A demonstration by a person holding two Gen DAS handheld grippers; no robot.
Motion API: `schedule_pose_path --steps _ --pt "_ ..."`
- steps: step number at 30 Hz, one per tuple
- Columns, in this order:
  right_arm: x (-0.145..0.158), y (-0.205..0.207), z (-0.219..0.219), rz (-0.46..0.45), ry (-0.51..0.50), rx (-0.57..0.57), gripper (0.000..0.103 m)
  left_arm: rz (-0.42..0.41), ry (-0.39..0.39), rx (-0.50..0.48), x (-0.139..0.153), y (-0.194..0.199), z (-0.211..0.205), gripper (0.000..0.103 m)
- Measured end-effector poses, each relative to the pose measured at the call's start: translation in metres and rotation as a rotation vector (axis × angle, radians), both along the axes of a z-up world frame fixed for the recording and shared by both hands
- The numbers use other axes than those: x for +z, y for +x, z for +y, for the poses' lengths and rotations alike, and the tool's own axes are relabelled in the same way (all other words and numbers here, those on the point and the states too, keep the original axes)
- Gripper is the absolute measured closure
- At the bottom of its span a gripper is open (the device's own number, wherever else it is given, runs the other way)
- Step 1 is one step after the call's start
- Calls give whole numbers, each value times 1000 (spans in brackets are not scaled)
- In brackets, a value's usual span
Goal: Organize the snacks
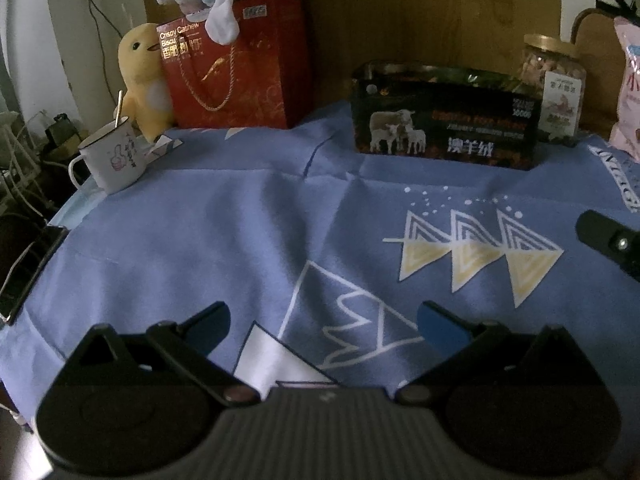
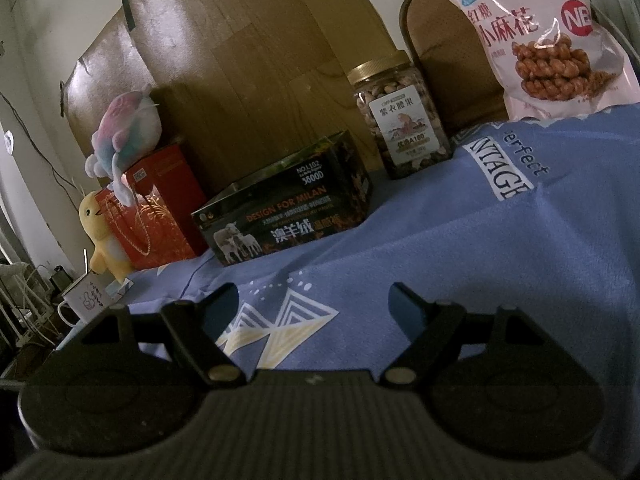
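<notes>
left gripper (image 1: 324, 326) gaping, empty | right gripper (image 2: 314, 306) gaping, empty | nut jar (image 2: 402, 114) at bench (image 2: 480, 260) far edge: square up, grip below lid

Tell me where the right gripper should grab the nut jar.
Probably the jar body just below the gold lid, approached from the front. It stands upright, the box sits close on its left, and the right gripper is open.

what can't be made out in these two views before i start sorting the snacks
- Black box contents: its walls hide the inside in both views.
- Pink snack bag: cut by the left wrist frame edge.
- Nut jar: lower part behind the box in left wrist view.
- Mug contents: too dim.
</notes>
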State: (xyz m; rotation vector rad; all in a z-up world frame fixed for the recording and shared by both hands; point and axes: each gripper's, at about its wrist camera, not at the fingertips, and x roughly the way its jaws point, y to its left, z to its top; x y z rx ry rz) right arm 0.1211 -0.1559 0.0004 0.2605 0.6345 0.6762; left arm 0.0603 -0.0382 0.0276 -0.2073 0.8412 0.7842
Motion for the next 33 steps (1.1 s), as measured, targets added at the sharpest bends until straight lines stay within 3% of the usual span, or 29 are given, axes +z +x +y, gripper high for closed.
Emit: schedule_pose_path --steps 23,28,33 --pt "1 -1 1 -5 -13 -2 19 -46 65 -6 12 -8 -4 0" --pt "9 -4 2 43 -19 19 19 -58 69 6 16 -13 -2 0" --pt "26 -12 3 -13 -13 37 19 -62 54 8 15 -18 1 0"
